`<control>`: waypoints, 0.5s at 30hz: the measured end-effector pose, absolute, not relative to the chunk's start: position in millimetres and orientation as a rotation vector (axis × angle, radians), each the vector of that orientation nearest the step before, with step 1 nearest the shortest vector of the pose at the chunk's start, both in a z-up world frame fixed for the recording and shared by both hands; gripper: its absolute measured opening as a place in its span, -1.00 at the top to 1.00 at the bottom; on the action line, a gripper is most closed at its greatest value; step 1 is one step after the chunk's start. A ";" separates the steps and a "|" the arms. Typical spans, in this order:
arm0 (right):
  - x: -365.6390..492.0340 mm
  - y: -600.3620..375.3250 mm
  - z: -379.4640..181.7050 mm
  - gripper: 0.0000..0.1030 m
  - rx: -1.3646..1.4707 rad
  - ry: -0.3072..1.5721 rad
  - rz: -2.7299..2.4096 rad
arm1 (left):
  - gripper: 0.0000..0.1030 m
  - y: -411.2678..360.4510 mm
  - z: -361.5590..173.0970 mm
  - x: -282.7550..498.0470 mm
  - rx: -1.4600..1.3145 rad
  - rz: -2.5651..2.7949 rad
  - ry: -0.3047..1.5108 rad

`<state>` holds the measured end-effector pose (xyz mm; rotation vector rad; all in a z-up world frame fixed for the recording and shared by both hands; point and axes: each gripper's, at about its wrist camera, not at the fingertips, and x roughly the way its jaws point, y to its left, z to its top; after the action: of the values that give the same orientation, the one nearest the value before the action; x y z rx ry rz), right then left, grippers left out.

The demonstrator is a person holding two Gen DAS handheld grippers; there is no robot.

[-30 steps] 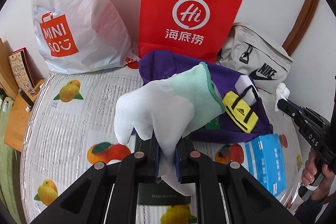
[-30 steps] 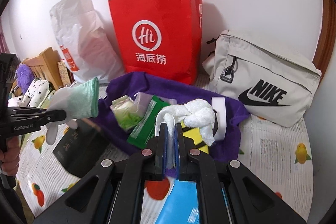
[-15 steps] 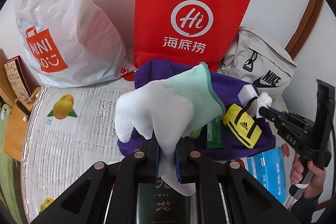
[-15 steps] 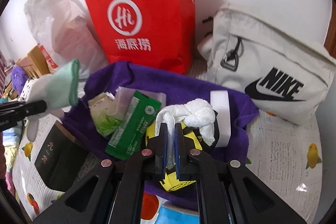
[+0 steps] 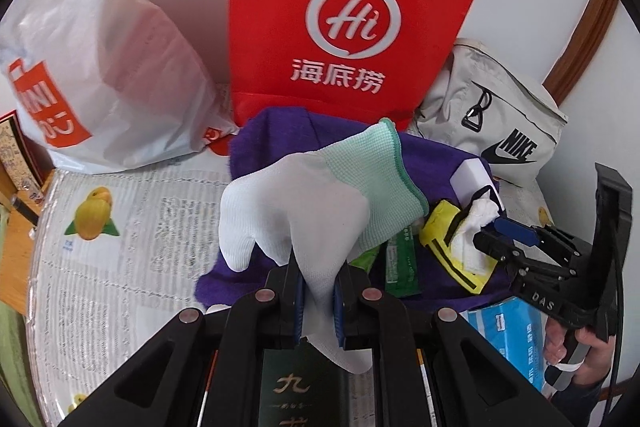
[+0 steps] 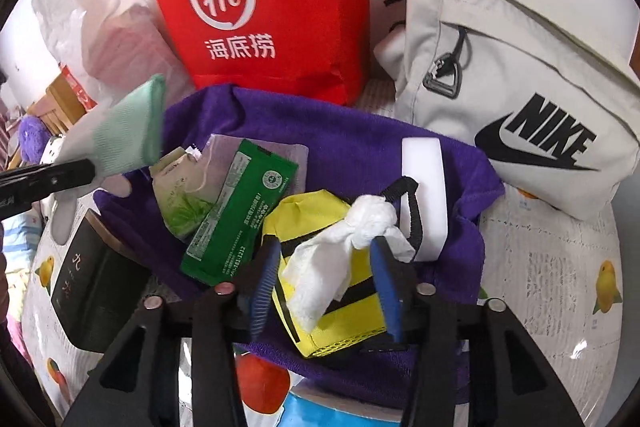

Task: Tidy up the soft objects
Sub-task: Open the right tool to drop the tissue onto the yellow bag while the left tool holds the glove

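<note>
My left gripper (image 5: 318, 301) is shut on a white glove with a green cuff (image 5: 320, 203) and holds it up over the near edge of a purple cloth (image 5: 276, 139). The glove also shows at the left of the right wrist view (image 6: 128, 131). My right gripper (image 6: 326, 287) is open, its blue pads on either side of a crumpled white tissue (image 6: 344, 247) that lies on a small yellow bag (image 6: 320, 291) on the purple cloth (image 6: 360, 143). The right gripper shows in the left wrist view (image 5: 504, 235) beside the tissue (image 5: 476, 231).
On the cloth lie a green packet (image 6: 236, 219), a pale green sachet (image 6: 180, 187) and a white sponge block (image 6: 422, 187). Behind stand a red paper bag (image 6: 256, 3), a white Miniso bag (image 5: 92, 39) and a grey Nike bag (image 6: 520, 99). A dark box (image 6: 88, 279) and a blue pack (image 5: 508, 339) lie near.
My right gripper has moved down over the yellow bag and opened, letting go of the tissue. My left gripper has moved closer to the purple cloth with the glove.
</note>
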<state>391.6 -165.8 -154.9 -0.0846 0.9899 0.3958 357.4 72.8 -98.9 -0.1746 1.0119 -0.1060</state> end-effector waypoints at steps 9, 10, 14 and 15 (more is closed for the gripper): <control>387.1 -174.6 -136.6 0.03 -0.084 0.956 0.385 | 0.78 49.2 -99.3 374.0 -0.153 -0.156 1.014; 386.4 -176.7 -133.7 0.03 -0.082 0.949 0.387 | 0.78 47.9 -98.8 375.4 -0.151 -0.159 1.013; 383.9 -185.3 -125.7 -0.06 -0.078 0.923 0.373 | 0.78 41.0 -99.1 383.2 -0.142 -0.172 1.017; 383.6 -186.9 -124.4 -0.07 -0.076 0.919 0.373 | 0.78 39.7 -99.7 385.1 -0.140 -0.174 1.018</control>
<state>383.6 -186.9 -124.4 -0.0756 0.9194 0.3729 385.1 39.7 -99.7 -0.1400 1.0182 -0.1745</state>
